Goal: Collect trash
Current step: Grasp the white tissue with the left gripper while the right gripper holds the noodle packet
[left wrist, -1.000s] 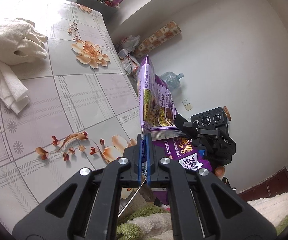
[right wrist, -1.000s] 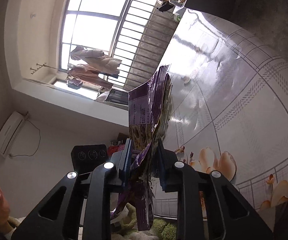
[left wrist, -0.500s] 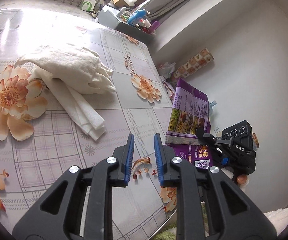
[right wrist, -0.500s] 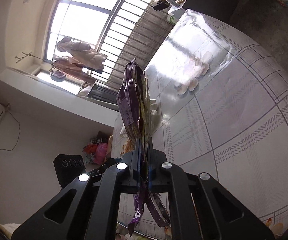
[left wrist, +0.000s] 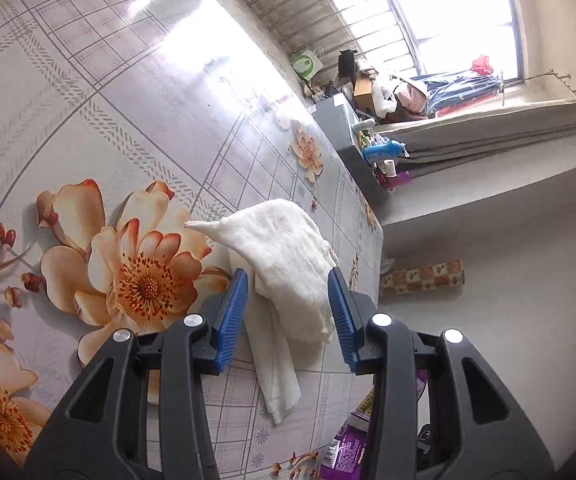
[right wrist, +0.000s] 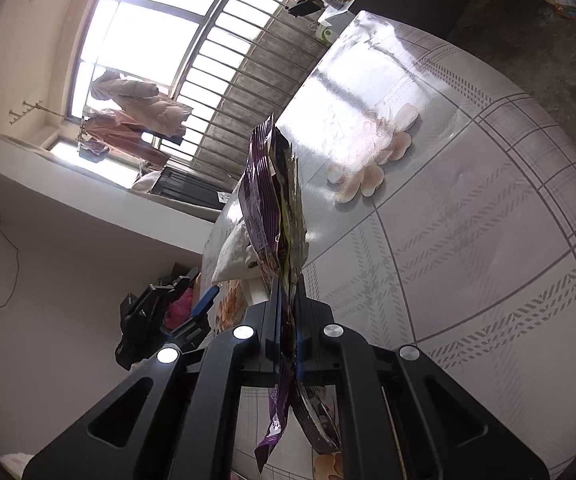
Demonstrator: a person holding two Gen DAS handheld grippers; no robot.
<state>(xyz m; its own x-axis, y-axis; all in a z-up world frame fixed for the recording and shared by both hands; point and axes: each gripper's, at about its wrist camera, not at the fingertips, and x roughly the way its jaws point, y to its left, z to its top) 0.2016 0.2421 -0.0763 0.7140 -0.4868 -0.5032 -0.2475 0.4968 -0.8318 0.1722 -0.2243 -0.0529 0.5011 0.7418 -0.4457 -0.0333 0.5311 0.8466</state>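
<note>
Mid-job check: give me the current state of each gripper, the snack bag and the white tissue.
left gripper: open, fingers either side of the tissue
right gripper: shut on the snack bag
purple snack bag: crumpled, held above the table
white tissue: crumpled, lying on the table

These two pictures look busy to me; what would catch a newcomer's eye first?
Probably the crumpled white tissue lying on the flowered tablecloth, framed between the open blue-padded fingers of the left gripper. Next, the purple snack wrapper sticking up edge-on, pinched in the shut right gripper, with the bright barred window behind.
</note>
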